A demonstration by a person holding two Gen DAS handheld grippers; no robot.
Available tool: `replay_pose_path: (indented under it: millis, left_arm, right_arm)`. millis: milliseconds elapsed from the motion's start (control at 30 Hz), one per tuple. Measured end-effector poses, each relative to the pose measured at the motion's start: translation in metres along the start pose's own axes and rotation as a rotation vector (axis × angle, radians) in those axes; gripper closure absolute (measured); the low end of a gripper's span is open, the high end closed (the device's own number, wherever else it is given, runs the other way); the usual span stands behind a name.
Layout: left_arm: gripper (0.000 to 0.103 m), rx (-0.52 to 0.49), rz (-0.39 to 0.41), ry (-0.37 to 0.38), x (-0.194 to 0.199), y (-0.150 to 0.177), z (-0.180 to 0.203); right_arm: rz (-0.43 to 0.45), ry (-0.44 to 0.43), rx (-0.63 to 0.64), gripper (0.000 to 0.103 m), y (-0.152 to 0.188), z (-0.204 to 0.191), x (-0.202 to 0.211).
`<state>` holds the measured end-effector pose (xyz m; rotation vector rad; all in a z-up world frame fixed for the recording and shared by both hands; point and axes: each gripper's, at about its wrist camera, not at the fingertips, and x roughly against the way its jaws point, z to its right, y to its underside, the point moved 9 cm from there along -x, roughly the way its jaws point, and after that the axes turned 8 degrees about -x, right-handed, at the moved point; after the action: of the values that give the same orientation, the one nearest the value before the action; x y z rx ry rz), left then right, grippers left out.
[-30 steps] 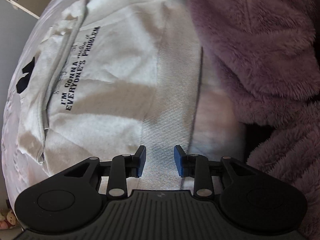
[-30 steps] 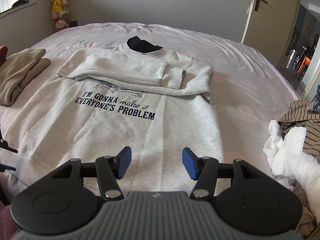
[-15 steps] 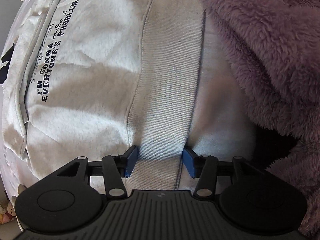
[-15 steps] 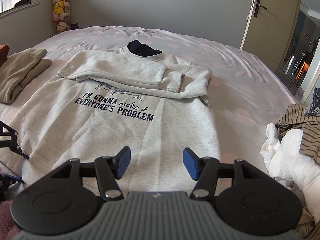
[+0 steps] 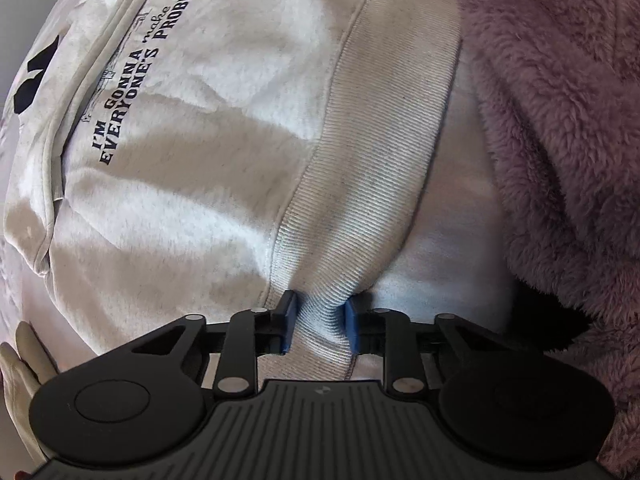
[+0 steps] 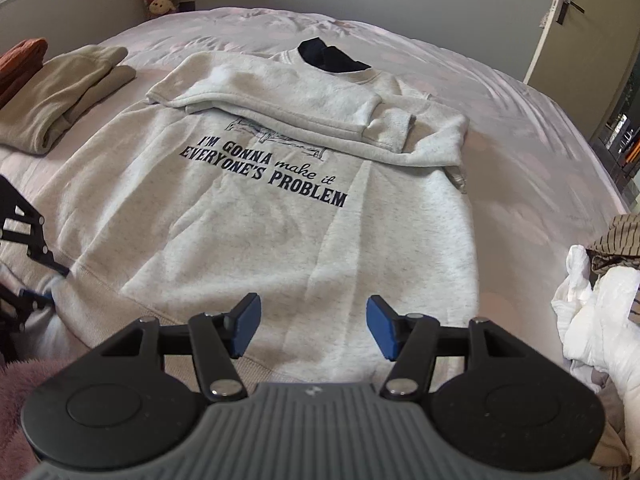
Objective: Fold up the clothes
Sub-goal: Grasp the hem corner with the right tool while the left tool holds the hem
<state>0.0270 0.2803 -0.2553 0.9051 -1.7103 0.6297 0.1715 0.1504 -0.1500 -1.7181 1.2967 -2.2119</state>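
My left gripper (image 5: 319,326) is closing on the ribbed hem band (image 5: 372,168) of the grey sweatshirt (image 5: 208,152); the blue pads (image 5: 289,322) already pinch a bunched ridge of the ribbing between them. My right gripper (image 6: 314,326) hangs released, jaws well apart, above the near hem with nothing between the pads (I cannot tell whether they brush the cloth).

Only the left wrist view gives me the pinch itself, plus a fuzzy mauve blanket (image 5: 560,120) just beside the hem. From the right wrist I get the whole layout: the sweatshirt (image 6: 280,208) lies flat, print side up, on the pale bed (image 6: 520,128), both sleeves folded across the chest above the dark lettering. The left gripper's linkage pokes in at that view's left edge. A folded beige garment (image 6: 64,100) sits to the left, and a heap of white and striped laundry (image 6: 600,308) to the right.
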Motion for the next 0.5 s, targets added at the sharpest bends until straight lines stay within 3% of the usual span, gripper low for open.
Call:
replay_pose_path:
  millis: [200, 300, 400, 500]
  left_arm:
    - [0.094, 0.051, 0.051, -0.048, 0.014, 0.001, -0.010]
    - [0.094, 0.113, 0.099, -0.062, 0.029, -0.011, -0.022]
    - [0.094, 0.175, 0.148, -0.086, 0.049, -0.014, -0.033]
    - [0.095, 0.232, 0.182, -0.115, 0.067, -0.017, -0.038]
  right_arm:
    - [-0.004, -0.049, 0.147, 0.041, 0.004, -0.026, 0.003]
    - [-0.020, -0.105, 0.310, 0.040, 0.010, -0.054, 0.007]
    - [-0.015, -0.124, 0.546, 0.029, 0.021, -0.087, 0.013]
    - [-0.020, -0.153, 0.724, 0.025, 0.032, -0.117, 0.017]
